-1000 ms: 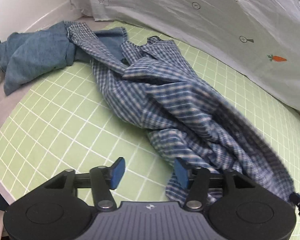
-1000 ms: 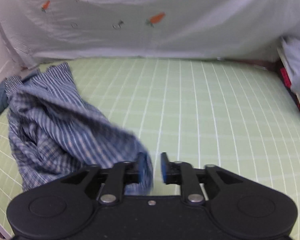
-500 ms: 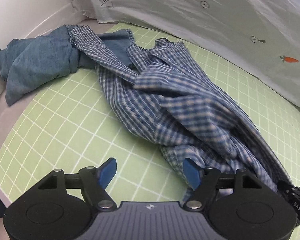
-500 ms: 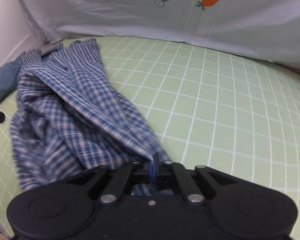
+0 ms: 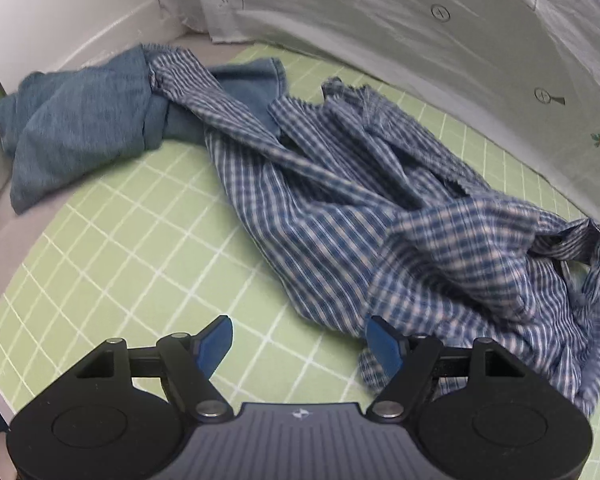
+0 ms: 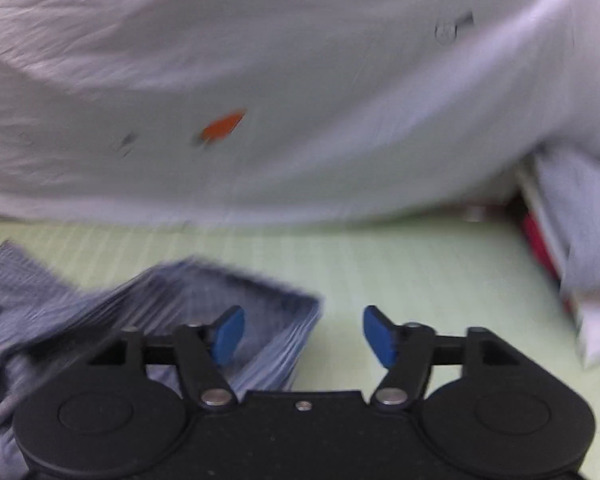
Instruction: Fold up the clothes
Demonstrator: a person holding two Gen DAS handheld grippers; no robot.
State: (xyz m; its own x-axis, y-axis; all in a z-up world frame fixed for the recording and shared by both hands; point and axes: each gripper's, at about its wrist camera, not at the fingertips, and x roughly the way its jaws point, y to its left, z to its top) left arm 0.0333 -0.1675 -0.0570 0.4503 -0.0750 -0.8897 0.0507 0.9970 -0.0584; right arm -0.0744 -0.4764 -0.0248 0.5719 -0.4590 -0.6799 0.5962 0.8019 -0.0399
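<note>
My left gripper point(image 5: 299, 344) is spread wide, both blue pads apart with nothing between them, held low over the green gridded mat point(image 5: 112, 248). The blue-and-white checked shirt point(image 5: 340, 216) lies crumpled on that mat ahead and to the right of it, running from the far left corner toward the near right; its nearest fold sits just beside my right-hand pad point(image 5: 384, 346), and I cannot tell whether cloth and pad touch. A blue denim garment point(image 5: 80, 120) lies bunched at the far left edge of the mat, and one end of the shirt overlaps it. A white sheet printed with small carrots point(image 5: 440, 40) hangs along the back. My right gripper point(image 6: 303, 336) is likewise spread open and holds nothing. That view is heavily blurred. In it the checked shirt point(image 6: 180, 300) shows at the lower left, a corner of it reaching up behind my left-hand pad point(image 6: 229, 334), on the same green mat point(image 6: 420, 272). A pale stack with a red edge point(image 6: 572, 248) stands at the right side; blur prevents closer identification.
</note>
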